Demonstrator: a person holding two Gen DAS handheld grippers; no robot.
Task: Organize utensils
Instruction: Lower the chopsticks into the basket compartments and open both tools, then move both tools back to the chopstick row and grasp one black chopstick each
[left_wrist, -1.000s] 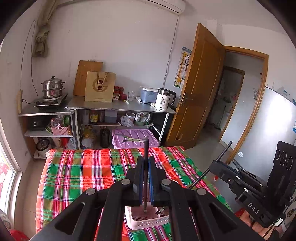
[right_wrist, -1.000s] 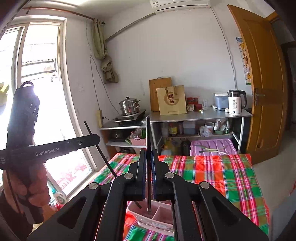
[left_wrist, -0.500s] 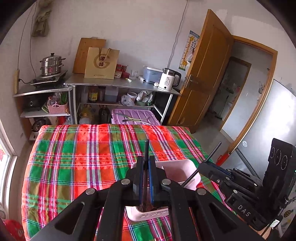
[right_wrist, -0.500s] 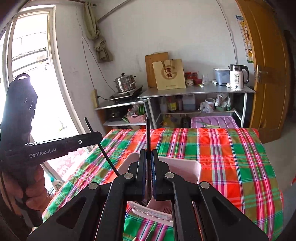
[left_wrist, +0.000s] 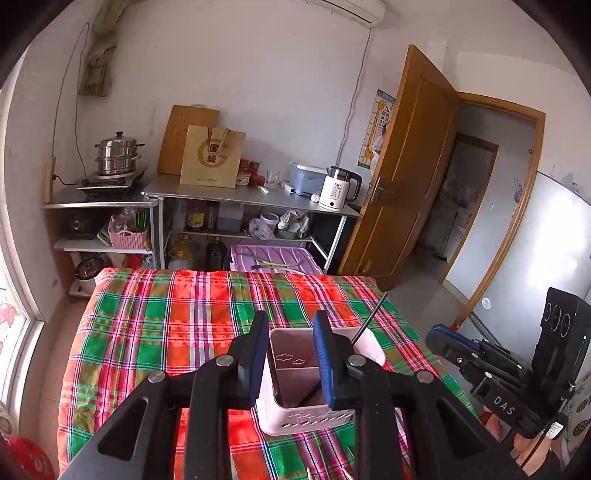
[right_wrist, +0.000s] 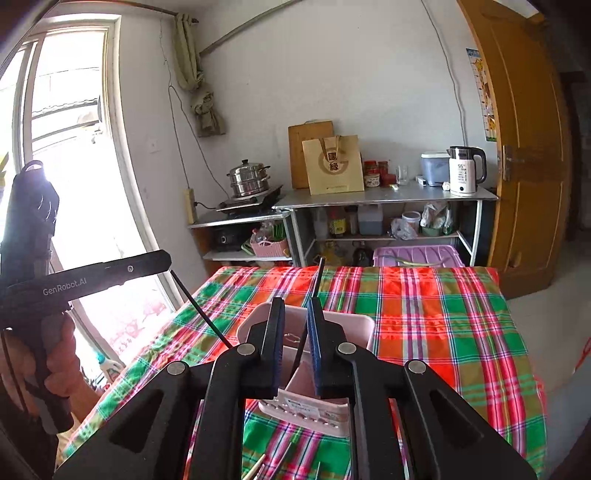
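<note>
- Left gripper (left_wrist: 290, 354) fingers just parted, released, black chopstick dropped into pink utensil holder (left_wrist: 295, 391) below.
- Right gripper (right_wrist: 295, 343) fingers just parted; chopstick (right_wrist: 314, 295) loose between, tip in holder.
- Holder on plaid desk (left_wrist: 166, 325), near edge.

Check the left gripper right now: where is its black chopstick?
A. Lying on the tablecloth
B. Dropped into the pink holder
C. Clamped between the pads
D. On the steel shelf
B: the left gripper is open with nothing between its pads, and a chopstick leans inside the pink holder.
</note>
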